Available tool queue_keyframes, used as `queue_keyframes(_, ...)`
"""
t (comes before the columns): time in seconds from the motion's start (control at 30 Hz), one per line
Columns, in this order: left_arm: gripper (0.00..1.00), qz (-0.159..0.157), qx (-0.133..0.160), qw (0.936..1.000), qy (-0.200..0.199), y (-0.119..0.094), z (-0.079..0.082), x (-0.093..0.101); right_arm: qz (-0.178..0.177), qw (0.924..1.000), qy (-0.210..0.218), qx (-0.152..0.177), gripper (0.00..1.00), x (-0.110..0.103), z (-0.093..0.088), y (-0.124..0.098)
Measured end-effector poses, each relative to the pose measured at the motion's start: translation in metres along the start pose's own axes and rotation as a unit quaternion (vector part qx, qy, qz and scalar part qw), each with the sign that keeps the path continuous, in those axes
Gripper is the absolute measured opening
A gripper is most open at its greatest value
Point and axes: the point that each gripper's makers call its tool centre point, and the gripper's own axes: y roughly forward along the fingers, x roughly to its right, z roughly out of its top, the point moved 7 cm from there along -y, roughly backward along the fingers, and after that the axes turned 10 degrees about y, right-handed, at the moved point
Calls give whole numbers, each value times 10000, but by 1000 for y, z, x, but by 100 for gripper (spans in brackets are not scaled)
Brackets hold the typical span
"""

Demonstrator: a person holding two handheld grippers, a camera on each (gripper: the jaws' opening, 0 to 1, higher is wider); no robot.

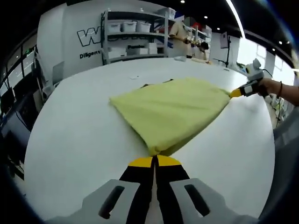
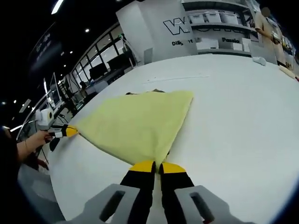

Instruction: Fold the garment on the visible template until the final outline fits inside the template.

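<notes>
A pale yellow garment (image 1: 173, 109) lies folded on the white table (image 1: 79, 140), stretched between two corners. My left gripper (image 1: 154, 161) is shut on the near corner of the cloth in the left gripper view. At the far right of that view my right gripper (image 1: 235, 93), held by a hand, pinches another corner. In the right gripper view the garment (image 2: 138, 123) spreads ahead, my right gripper (image 2: 156, 165) is shut on its near corner, and the left gripper (image 2: 70, 131) holds the far left corner. A dark edge (image 1: 156, 84) peeks out behind the cloth.
Shelving with white bins (image 1: 135, 35) stands past the table's far edge, where people (image 1: 180, 35) stand. A wall with lettering (image 2: 180, 25) rises behind. Bare white tabletop (image 2: 243, 107) lies on all sides of the garment.
</notes>
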Motion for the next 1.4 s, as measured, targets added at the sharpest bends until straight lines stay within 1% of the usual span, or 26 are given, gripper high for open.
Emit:
queue_keyframes(0.03, 3, -14, -19, 10000, 63, 0, 0, 0, -1, 10000, -17, -11, 0, 0, 0, 0)
queue_keyframes(0.1, 3, -99, -138, 9989, 446, -3, -2, 0, -35, 9999, -91, -52, 0, 1, -1, -1)
queue_keyframes(0.13, 3, -56, -186, 9977, 649, -4, -3, 0, -59, 9998, -142, -119, 0, 3, -2, -2)
queue_keyframes(0.2, 3, -107, -158, 9980, 608, -5, -3, 2, -45, 9998, -169, -133, 0, 2, -2, -2)
queue_keyframes(0.27, 3, -125, -170, 9973, 708, -6, -3, 2, -53, 9997, -181, -152, 0, 2, -2, -3)
queue_keyframes(0.4, 3, -181, -341, 9938, 1047, -9, -5, 7, -51, 9995, -213, -240, 0, 2, -3, -5)
queue_keyframes(0.63, 3, -245, -396, 9928, 1105, -19, -10, 11, 38, 9992, -160, -362, 0, 1, -9, -11)
queue_keyframes(0.87, 3, -376, -421, 9926, 1074, -30, -18, 19, 109, 9984, -242, -502, 0, -2, -21, -23)
queue_keyframes(0.97, 3, -458, -458, 9913, 1147, -37, -21, 24, 134, 9979, -297, -564, 0, -5, -27, -27)
queue_keyframes(1.23, 3, -462, -477, 9916, 1111, -47, -30, 30, 180, 9974, -296, -638, 0, -12, -40, -36)
queue_keyframes(1.4, 3, -420, -517, 9924, 1036, -49, -34, 32, 197, 9971, -319, -665, 0, -15, -44, -39)
